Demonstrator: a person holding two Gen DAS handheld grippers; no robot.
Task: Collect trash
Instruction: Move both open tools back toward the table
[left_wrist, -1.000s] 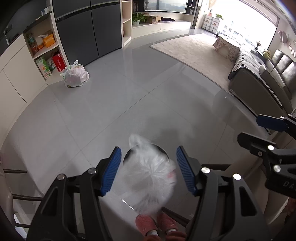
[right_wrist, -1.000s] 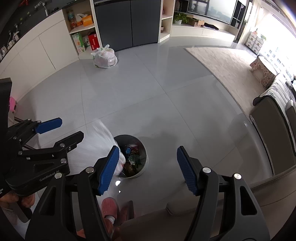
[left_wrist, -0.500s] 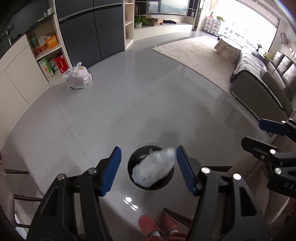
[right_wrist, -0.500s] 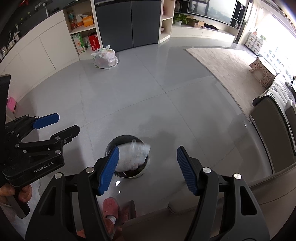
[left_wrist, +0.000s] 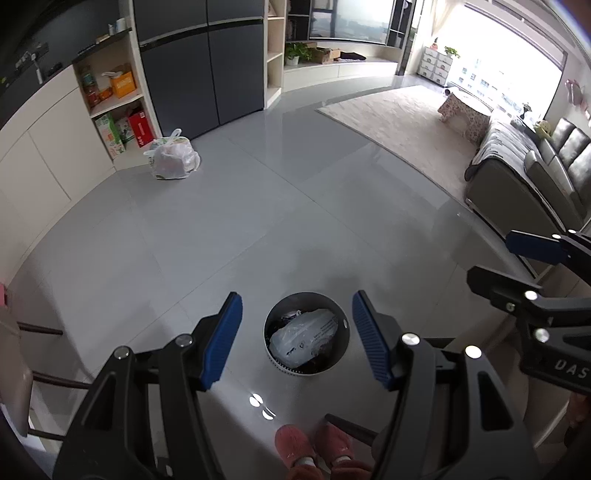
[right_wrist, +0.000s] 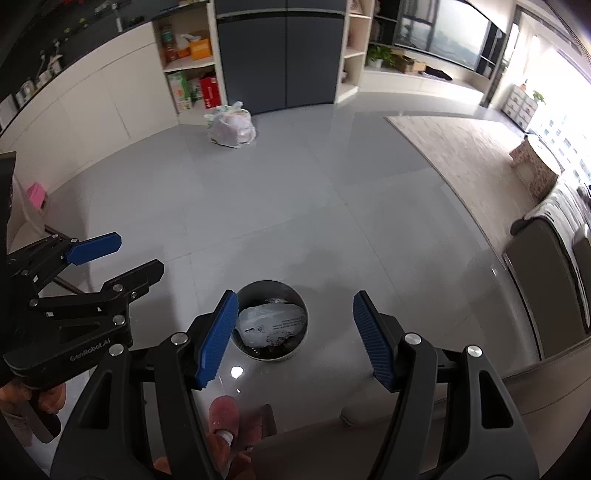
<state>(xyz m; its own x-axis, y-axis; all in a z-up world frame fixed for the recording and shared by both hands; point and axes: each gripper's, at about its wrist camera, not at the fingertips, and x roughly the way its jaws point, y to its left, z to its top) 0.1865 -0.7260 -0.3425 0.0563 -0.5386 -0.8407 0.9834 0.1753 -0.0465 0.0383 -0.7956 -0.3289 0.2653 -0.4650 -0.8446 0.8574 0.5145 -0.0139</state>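
Grey tiled floor fills the room. Nearest, left gripper and right gripper hang wide and empty above a round bin holding a crumpled plastic bag. Farther left, a tied trash bag awaits collecting.

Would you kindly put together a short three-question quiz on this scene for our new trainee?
1. True or false: the left gripper grips the clear plastic bag.
2. Where does that bag lie? A) in the round bin B) on the rug C) on the sofa
3. Fill in: the tied white bag sits on the floor near the dark ______ doors.

Key
1. False: both the left gripper and the right gripper have their jaws apart and hold nothing.
2. A
3. cabinet
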